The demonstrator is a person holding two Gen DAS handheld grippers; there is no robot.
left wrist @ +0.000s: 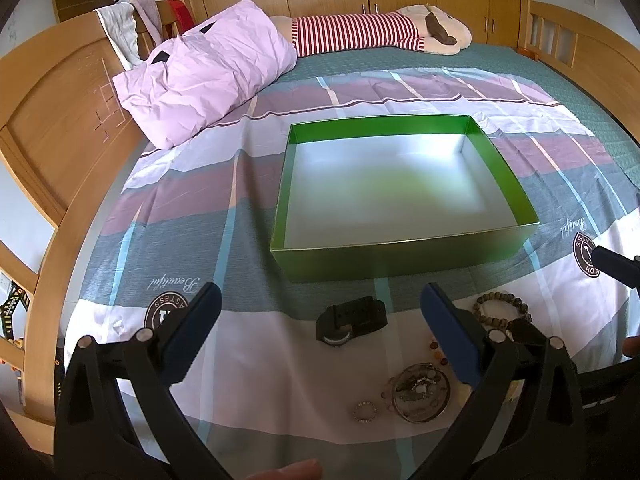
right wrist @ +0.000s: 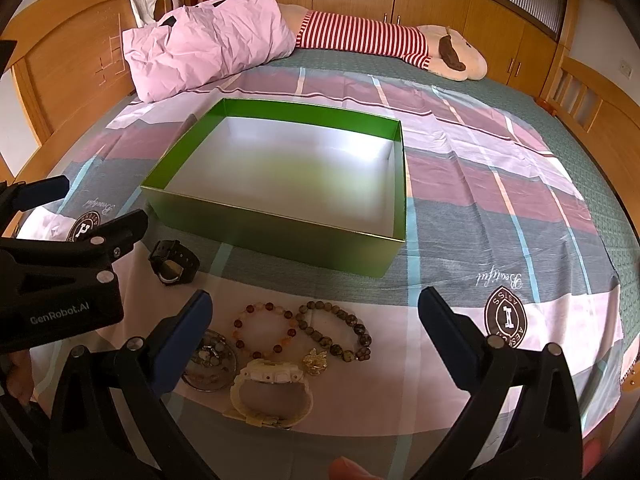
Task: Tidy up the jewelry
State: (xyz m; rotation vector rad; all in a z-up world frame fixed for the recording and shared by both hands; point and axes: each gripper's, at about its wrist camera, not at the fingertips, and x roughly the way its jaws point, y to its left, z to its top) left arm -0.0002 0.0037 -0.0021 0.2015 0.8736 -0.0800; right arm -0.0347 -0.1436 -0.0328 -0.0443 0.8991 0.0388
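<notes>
Nearest the cameras, both grippers are held low over the front edge of the bed, and nothing is gripped by either: the fingers of the left gripper [left wrist: 322,334] are spread wide apart, and those of the right gripper [right wrist: 316,340] are spread just as wide. Between and just beyond the fingers the jewelry is laid out on the patterned sheet [right wrist: 500,208]: a cream watch [right wrist: 272,390] lies closest, with a small gold charm [right wrist: 316,361] just beside it, and a round glass dish of small pieces [right wrist: 210,360] is partly hidden behind the right gripper's left finger. A small beaded ring [left wrist: 365,411] is seen near that dish in the left wrist view. Slightly farther on, an amber bead bracelet [right wrist: 264,330] and a dark bead bracelet [right wrist: 340,330] are set side by side, touching or nearly so, and a black watch [right wrist: 175,262] lies apart to the left. Beyond all of these the open green box [right wrist: 276,236] stands on the sheet, and its pale interior is seen to be bare. The task is therefore judged to be at its very start: nothing has been placed in the box, and every piece is left to be picked up and moved across. At the far end a pink pillow [right wrist: 208,50] and a striped plush toy [right wrist: 384,40] are seen.
</notes>
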